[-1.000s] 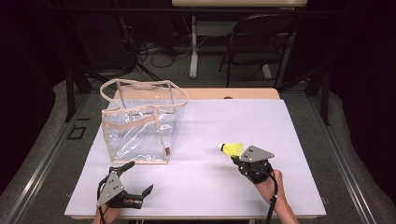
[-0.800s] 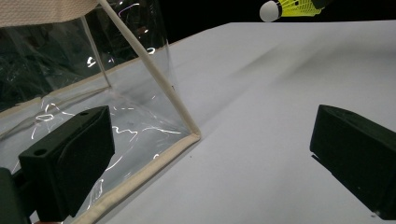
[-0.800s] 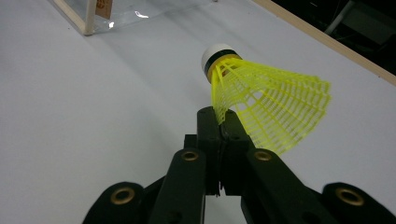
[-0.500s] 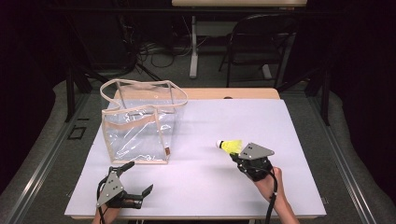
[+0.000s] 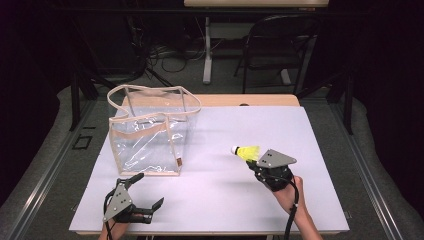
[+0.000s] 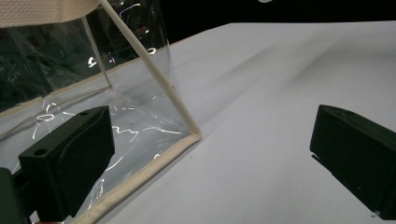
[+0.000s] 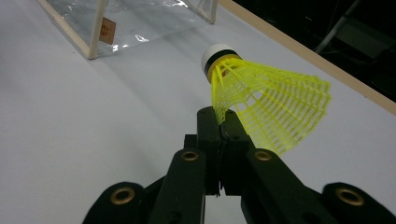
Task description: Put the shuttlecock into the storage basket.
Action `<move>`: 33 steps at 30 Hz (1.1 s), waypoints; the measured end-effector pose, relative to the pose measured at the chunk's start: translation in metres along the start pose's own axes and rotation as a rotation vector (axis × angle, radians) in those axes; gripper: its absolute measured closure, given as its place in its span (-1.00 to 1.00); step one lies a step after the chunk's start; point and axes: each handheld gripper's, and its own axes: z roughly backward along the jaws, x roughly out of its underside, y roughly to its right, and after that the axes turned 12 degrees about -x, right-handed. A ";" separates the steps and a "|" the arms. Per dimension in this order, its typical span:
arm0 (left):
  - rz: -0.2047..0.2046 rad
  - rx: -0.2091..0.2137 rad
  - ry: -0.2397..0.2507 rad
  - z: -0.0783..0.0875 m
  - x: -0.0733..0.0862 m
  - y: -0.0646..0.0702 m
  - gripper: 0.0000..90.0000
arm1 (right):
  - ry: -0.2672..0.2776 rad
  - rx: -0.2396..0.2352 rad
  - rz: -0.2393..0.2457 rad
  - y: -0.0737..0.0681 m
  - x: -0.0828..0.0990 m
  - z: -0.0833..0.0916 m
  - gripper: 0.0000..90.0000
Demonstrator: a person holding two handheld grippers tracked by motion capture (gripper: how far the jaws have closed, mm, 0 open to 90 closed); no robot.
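The right tongs (image 7: 220,122) are clenched on the edge of a yellow shuttlecock (image 7: 266,105), pinching its net skirt so the white cork nose points ahead, toward the clear bag (image 5: 150,131) it seems meant for. The skirt is stiff plastic mesh, flared like a cone. The left tongs (image 5: 148,191) rest released on the white counter (image 5: 225,200), jaws wide apart, the bag's lower corner just ahead of them. The bag is glossy, crinkled film with beige cloth trim, standing open-topped.
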 end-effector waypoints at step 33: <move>0.002 0.002 0.000 0.000 0.000 0.000 -1.00 | 0.046 0.025 0.024 0.003 -0.026 0.022 0.98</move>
